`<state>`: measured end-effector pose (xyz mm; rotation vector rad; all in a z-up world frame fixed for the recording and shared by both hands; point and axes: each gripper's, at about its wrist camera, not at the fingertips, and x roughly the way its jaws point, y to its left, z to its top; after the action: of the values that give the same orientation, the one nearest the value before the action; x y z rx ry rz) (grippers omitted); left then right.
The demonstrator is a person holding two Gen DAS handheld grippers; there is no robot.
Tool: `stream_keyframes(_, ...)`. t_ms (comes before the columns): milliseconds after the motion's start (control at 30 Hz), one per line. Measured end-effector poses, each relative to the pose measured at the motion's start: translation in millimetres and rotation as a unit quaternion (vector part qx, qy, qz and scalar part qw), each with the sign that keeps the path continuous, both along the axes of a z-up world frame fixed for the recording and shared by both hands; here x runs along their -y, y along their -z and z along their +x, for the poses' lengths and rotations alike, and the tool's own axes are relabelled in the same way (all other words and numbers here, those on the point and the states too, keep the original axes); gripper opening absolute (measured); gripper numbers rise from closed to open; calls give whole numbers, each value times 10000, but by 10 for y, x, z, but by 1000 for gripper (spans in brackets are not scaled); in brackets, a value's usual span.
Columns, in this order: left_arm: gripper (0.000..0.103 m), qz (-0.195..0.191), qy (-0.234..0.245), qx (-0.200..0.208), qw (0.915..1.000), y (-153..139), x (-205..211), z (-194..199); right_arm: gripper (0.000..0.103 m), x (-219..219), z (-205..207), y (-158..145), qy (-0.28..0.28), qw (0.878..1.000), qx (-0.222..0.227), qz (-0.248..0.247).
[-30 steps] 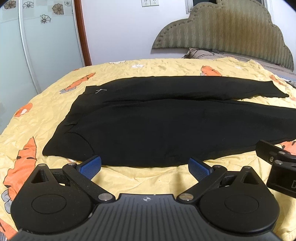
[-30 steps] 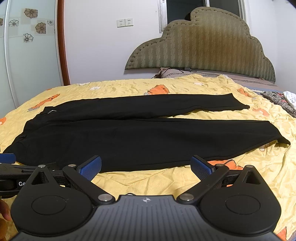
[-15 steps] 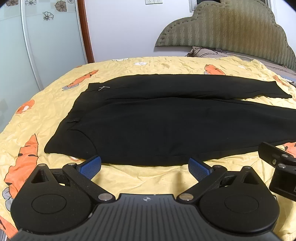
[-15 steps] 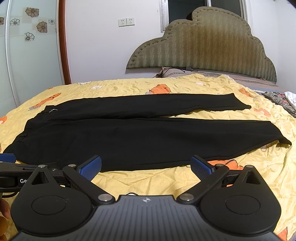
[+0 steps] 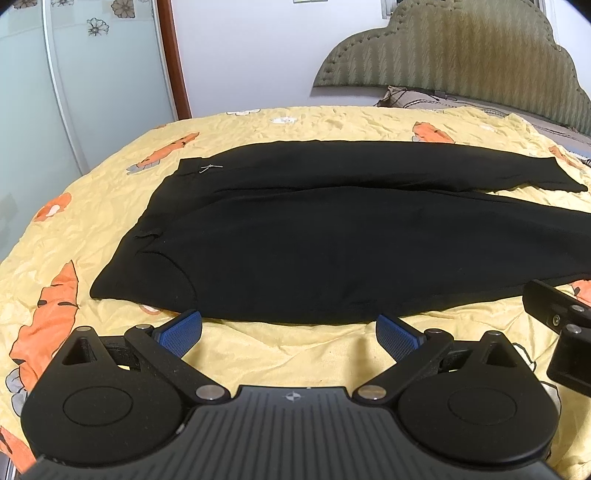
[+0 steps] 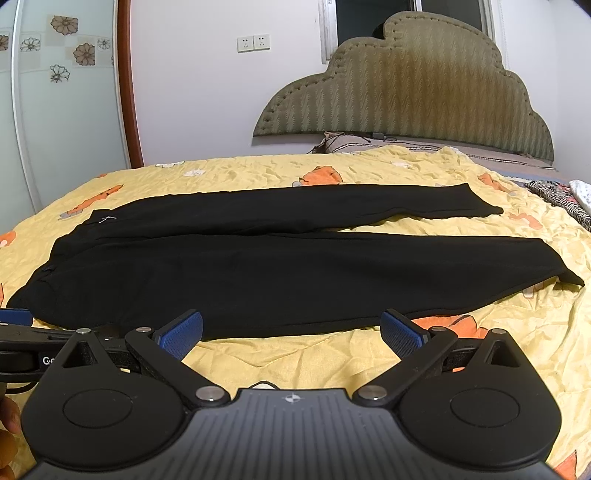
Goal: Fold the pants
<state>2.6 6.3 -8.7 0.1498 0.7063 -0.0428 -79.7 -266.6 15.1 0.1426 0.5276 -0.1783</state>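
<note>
The black pants (image 6: pixel 280 266) are lying spread flat across the bed's yellow carrot-print bedspread (image 6: pixel 369 173), waistband to the left and both legs stretching rightward side by side, so by my judgement no fold is made yet and the whole task is remaining. The left gripper (image 5: pixel 288 330) and right gripper (image 6: pixel 291 330) are hovering just short of the near edge, jaws wide and holding nothing.

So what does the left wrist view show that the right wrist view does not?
Only the left wrist view shows part of the right hand-held gripper, at its right edge. Only the right wrist view shows both leg cuffs, the wall sockets, the window and part of the left hand-held gripper. Both show the black pants lying flat and unfolded on the yellow bedspread, before the headboard.
</note>
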Motion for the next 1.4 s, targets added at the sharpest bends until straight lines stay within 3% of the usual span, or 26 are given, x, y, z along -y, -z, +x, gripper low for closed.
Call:
stream_keyframes(1067, 102, 18, -66, -66, 10000, 45, -52, 19, 103, -4, -17, 22, -82, 10000, 5, 9)
stream_keyframes(1167, 102, -89, -15, -73, 9999, 16, -94, 54, 103, 8, -17, -28, -354, 9991, 240, 44)
stream_keyframes(1300, 102, -136, -71, 56, 9999, -123, -263, 186, 103, 13, 45, -229, -1114, 9879, 1025, -336)
stream_keyframes(1400, 103, -261, -243, 151, 9993, -253, -486, 341, 103, 6, 295, -381, -1692, 9783, 1075, -525)
